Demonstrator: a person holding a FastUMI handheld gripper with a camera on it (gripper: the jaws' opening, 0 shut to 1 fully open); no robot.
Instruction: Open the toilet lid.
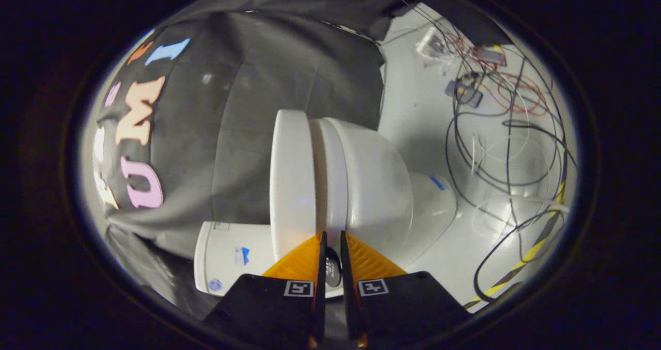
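My gripper fingers sit nearly pressed together, pinching nothing; just ahead, the smooth, rounded, glossy toilet lid lies closed on its bowl.

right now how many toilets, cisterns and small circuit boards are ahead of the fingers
toilet, lid down: 1
cistern: 1
small circuit boards among the cables and: 2
total: 4
gripper fingers nearly closed, gripping nothing.
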